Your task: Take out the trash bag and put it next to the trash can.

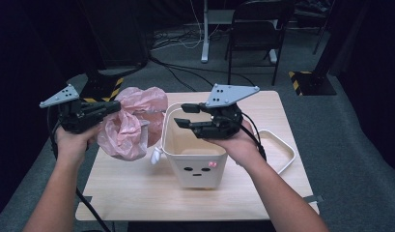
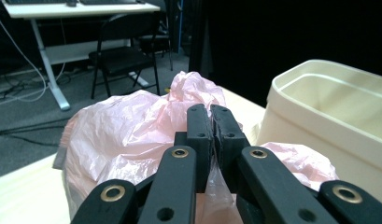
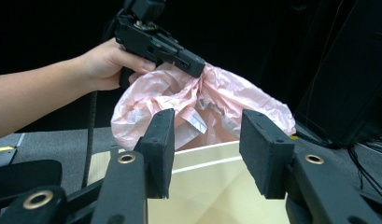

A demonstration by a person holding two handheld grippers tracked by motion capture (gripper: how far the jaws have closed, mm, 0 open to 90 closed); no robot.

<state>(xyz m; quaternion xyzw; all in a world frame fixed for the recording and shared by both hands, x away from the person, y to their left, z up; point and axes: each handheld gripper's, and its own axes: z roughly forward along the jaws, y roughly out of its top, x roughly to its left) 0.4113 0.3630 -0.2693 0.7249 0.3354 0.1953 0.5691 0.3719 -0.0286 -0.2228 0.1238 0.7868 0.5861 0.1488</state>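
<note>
A crumpled pink plastic bag [image 1: 130,125] hangs above the table's left part, just left of a cream bin [image 1: 195,162] with a small face on its front. My left gripper [image 1: 114,106] is shut on the bag's upper edge. In the left gripper view the film is pinched between the closed jaws [image 2: 209,116], the bag [image 2: 118,135] bulges behind them, and the bin [image 2: 328,112] stands to the right. My right gripper [image 1: 183,115] hovers over the bin's open top, open and with nothing between its fingers. In the right gripper view [image 3: 207,135] the bag [image 3: 216,93] lies beyond the bin's rim [image 3: 202,156].
A white lid-like tray [image 1: 282,147] lies on the wooden table [image 1: 137,193] right of the bin. A small white object [image 1: 156,155] sits at the bin's left side. Behind the table are a black chair [image 1: 255,29], a desk leg [image 1: 204,34] and floor cables.
</note>
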